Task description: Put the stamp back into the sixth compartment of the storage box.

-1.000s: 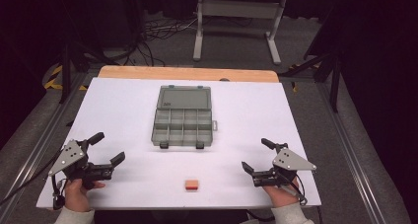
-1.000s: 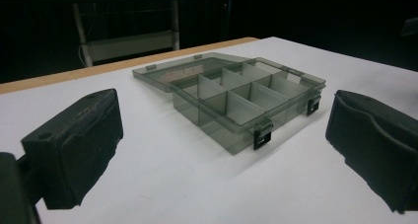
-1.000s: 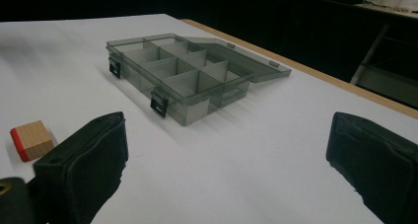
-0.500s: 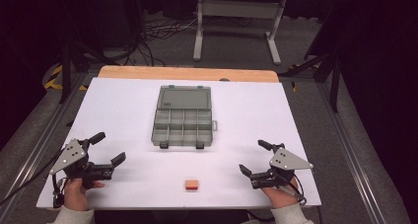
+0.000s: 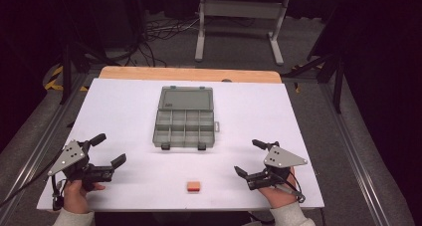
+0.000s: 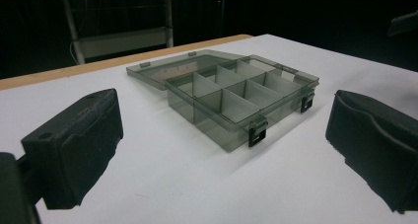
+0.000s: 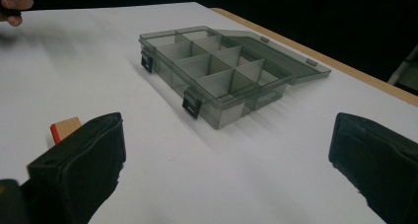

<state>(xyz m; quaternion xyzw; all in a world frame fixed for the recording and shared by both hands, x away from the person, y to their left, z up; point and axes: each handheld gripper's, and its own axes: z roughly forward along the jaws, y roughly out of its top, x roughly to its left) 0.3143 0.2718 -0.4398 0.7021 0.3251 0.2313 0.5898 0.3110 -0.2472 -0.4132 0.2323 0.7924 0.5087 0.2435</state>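
Note:
A grey see-through compartment box (image 5: 184,127) lies in the middle of the white table (image 5: 124,111) with its lid folded open toward the far side. Its several compartments look empty (image 6: 236,98) (image 7: 217,71). A small red and tan block (image 5: 194,186) sits near the front edge, in front of the box, and peeks from behind a jaw in the right gripper view (image 7: 64,128). My left gripper (image 5: 108,151) stands open at the front left, nothing between its jaws. My right gripper (image 5: 250,159) stands open at the front right, the block to its left.
A wooden strip (image 5: 189,74) runs along the table's far edge. Beyond it are a metal stand (image 5: 239,17) and cables on the dark floor. Metal rails (image 5: 358,151) flank the table. Bare white surface surrounds the box on all sides.
My right gripper has drifted slightly left and nearer the front edge. The left gripper, box and block have stayed put.

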